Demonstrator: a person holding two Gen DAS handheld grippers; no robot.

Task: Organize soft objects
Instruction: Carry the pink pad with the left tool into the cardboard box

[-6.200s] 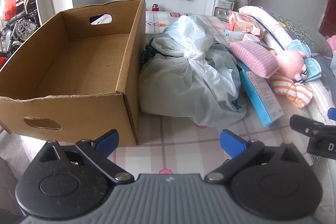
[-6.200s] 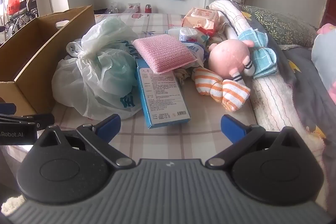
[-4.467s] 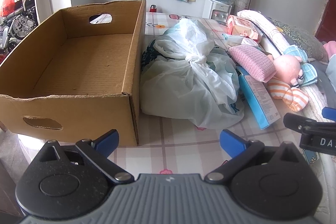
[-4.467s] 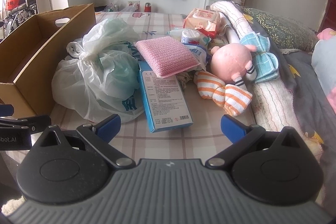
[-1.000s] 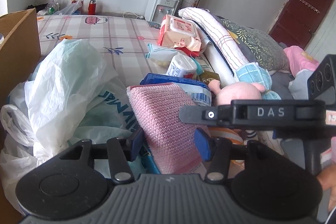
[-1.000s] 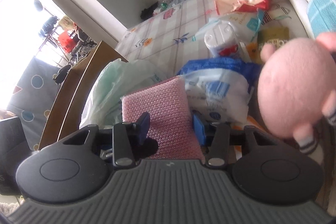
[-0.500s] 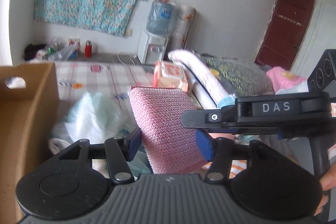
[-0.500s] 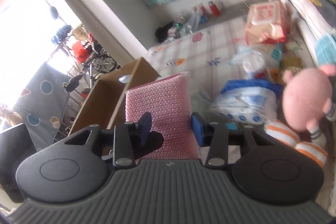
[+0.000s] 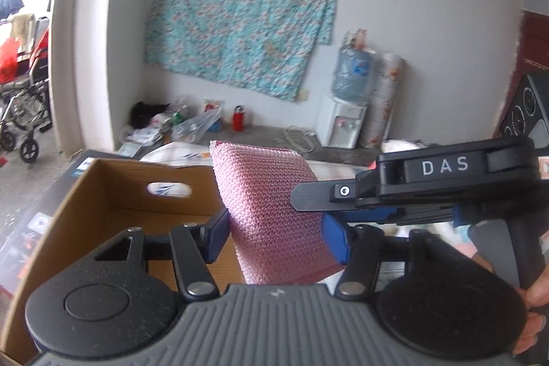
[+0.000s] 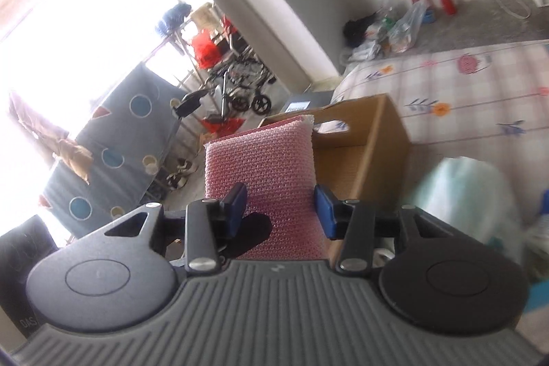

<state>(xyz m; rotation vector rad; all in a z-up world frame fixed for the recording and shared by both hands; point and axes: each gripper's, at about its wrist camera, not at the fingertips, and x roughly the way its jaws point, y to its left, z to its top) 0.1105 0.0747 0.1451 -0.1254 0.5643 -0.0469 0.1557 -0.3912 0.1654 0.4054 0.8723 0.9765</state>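
Observation:
A pink knitted cushion (image 9: pixel 271 211) is held in the air between both grippers. My left gripper (image 9: pixel 278 237) is shut on its near end. My right gripper (image 10: pixel 279 211) is also shut on the cushion (image 10: pixel 264 167); its black body crosses the right of the left wrist view. The open cardboard box (image 9: pixel 113 191) lies just below and to the left of the cushion; it also shows in the right wrist view (image 10: pixel 374 139) behind the cushion. The inside of the box that shows is bare.
A white and pale green plastic bag (image 10: pixel 470 194) lies on the checked bed cover (image 10: pixel 480 91) right of the box. A wheelchair (image 9: pixel 20 112), floor clutter (image 9: pixel 178 126) and a water dispenser (image 9: pixel 343 112) stand by the far wall.
Both grippers have carried the pink cushion up and to the left, from above the pile on the bed to over the cardboard box. Both stay shut on it.

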